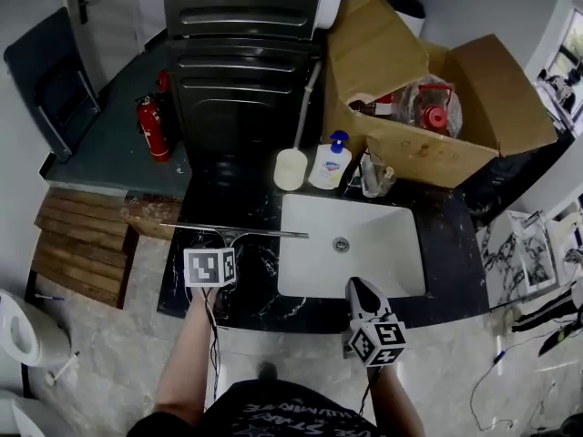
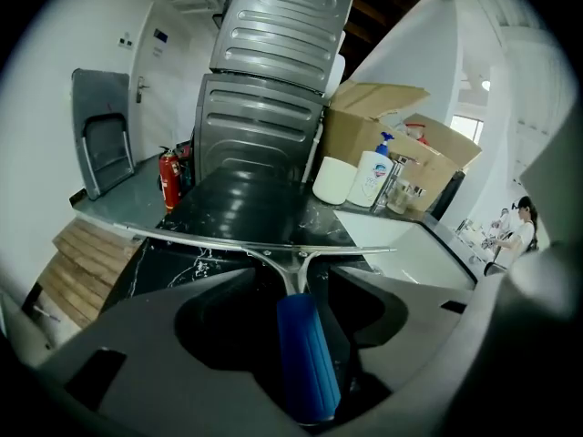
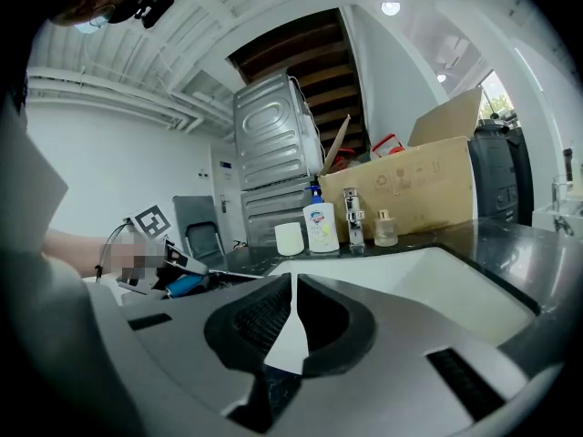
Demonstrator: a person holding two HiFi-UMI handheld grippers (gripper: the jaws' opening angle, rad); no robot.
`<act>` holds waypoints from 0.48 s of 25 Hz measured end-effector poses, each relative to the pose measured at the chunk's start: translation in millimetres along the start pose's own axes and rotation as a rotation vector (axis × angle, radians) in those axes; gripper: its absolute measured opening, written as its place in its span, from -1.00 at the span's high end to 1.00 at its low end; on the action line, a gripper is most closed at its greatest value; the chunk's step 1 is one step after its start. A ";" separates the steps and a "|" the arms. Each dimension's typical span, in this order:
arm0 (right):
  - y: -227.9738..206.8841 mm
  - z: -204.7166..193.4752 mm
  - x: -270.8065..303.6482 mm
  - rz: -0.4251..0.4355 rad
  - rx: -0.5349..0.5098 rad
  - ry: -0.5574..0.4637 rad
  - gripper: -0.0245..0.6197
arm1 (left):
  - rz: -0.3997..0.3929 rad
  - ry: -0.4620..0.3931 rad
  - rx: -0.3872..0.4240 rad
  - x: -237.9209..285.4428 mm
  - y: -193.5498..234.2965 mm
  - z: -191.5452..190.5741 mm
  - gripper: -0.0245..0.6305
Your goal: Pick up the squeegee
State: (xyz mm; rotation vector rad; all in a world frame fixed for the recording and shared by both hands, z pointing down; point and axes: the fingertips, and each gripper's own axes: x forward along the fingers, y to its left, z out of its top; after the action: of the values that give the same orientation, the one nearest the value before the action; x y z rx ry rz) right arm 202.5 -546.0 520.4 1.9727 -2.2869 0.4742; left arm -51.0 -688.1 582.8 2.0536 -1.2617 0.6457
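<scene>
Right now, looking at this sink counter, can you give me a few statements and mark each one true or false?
1. The squeegee lies with its blue handle between the open jaws of the left gripper. True.
2. The right gripper holds the soap bottle. False: its jaws are shut on nothing, and the bottle stands behind the sink.
3. A cardboard box stands behind the sink. True.
4. The red fire extinguisher stands in the sink. False: it stands well off to the left, apart from the sink.
</scene>
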 end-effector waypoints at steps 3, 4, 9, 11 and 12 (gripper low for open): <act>-1.2 2.1 3.2 -0.005 0.008 -0.002 0.77 | 0.032 0.033 -0.006 2.5 5.2 2.4 0.09; -1.3 2.4 3.9 -0.006 0.011 -0.003 0.77 | 0.042 0.042 -0.003 5.2 6.8 1.4 0.10; -0.1 1.4 5.1 -0.003 0.018 -0.007 0.77 | 0.119 0.065 0.015 11.7 10.2 -2.7 0.15; 1.0 -0.1 5.5 -0.003 0.023 -0.006 0.77 | 0.181 0.067 0.055 13.4 13.1 -2.0 0.17; 1.8 -0.8 5.7 -0.002 0.025 -0.005 0.77 | 0.211 0.058 0.081 14.0 15.2 0.1 0.18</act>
State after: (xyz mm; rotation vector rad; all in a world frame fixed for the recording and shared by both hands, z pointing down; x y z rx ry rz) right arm 199.6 -550.9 522.4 1.9893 -2.2933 0.5003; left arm -58.9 -701.7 596.3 1.9659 -1.4515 0.8593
